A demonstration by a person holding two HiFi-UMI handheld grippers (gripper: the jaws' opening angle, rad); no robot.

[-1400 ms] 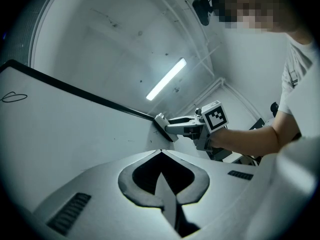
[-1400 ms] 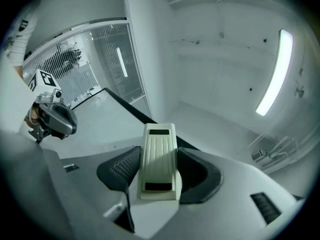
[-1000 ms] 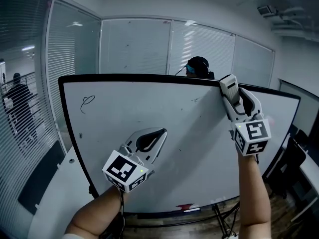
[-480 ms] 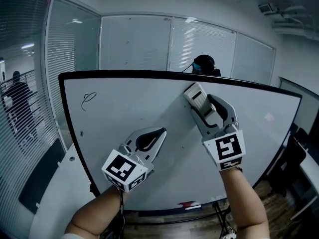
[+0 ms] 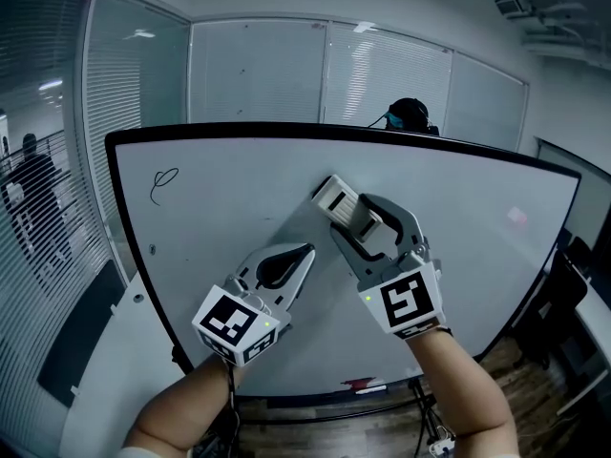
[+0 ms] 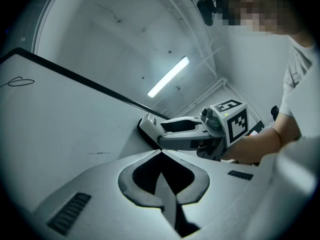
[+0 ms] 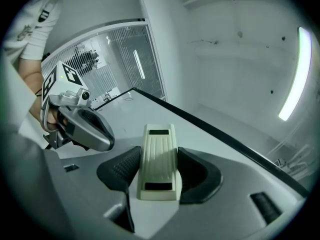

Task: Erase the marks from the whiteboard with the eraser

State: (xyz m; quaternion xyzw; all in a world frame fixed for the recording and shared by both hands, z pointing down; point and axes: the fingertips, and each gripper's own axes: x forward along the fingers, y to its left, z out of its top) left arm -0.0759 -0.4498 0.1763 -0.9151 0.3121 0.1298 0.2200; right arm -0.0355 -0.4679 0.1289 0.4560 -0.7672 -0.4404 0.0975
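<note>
The whiteboard (image 5: 220,227) stands upright in a black frame, and a small black loop mark (image 5: 164,183) sits near its upper left corner; the loop mark (image 6: 20,82) also shows in the left gripper view. My right gripper (image 5: 349,219) is shut on the cream eraser (image 5: 334,197), which lies against the middle of the board. The right gripper view shows the eraser (image 7: 159,159) clamped between the two dark pads. My left gripper (image 5: 289,267) is shut and empty, close to the board just lower left of the eraser (image 6: 146,126).
A person (image 5: 409,114) in a dark cap stands behind the board. Glass walls with blinds (image 5: 48,160) run along the left, with another person (image 5: 29,189) beyond them. Markers (image 5: 363,385) lie on the board's bottom ledge. A pink patch (image 5: 516,216) shows on the board's right part.
My right gripper has carried the eraser from the board's upper right edge leftward and down to the middle. The left gripper has stayed in place.
</note>
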